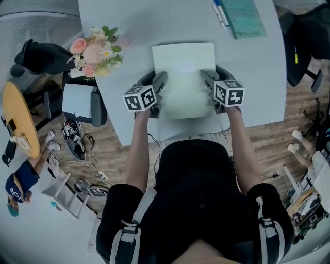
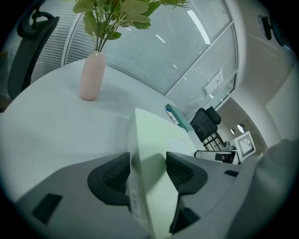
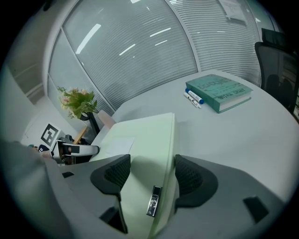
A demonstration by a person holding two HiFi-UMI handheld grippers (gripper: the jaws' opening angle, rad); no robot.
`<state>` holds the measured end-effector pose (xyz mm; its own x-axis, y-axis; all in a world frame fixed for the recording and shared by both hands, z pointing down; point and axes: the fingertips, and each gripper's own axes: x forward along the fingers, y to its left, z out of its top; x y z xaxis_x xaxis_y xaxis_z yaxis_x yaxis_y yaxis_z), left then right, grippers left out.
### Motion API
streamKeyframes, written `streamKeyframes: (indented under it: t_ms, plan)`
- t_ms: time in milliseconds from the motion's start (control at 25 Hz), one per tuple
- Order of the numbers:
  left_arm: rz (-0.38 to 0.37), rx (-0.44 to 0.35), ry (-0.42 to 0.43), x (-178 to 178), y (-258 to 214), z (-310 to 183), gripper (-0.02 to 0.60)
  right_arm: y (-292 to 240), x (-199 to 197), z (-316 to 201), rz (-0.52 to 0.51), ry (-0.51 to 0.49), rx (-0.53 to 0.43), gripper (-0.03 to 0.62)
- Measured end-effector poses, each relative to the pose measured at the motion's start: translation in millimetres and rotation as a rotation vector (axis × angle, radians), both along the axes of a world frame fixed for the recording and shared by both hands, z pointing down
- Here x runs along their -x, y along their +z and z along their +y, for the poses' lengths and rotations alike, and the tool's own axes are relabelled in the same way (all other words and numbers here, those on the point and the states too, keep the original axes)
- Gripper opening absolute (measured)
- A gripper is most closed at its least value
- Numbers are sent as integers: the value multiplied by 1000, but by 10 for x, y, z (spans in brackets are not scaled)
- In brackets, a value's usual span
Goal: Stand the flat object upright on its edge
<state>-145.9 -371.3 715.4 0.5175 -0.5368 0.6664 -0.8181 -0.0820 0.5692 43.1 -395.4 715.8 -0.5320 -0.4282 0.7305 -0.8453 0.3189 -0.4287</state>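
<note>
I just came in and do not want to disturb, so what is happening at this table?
A person at a white table holds a gripper in each hand. The left gripper and the right gripper each clamp one side of a pale green box. Seen from above, its broad face is turned up, so it is not yet upright on its edge. A vase of flowers, a teal book and pens sit elsewhere on the table.

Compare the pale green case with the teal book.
The case is pale green; the book is darker teal. The case is clamped at both sides by the left tongs and right tongs; the book lies free on the table. Both are flat rectangles.
</note>
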Motion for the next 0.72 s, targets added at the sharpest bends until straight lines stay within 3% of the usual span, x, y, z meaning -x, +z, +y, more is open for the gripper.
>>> streamKeyframes:
  t_ms: [440, 720]
  plan:
    - [-4, -14, 8, -8, -72, 9, 239, -48, 10, 10, 14, 12, -7, 299]
    - [8, -98, 19, -28, -375, 14, 236, -379, -42, 44, 10, 43, -78, 295]
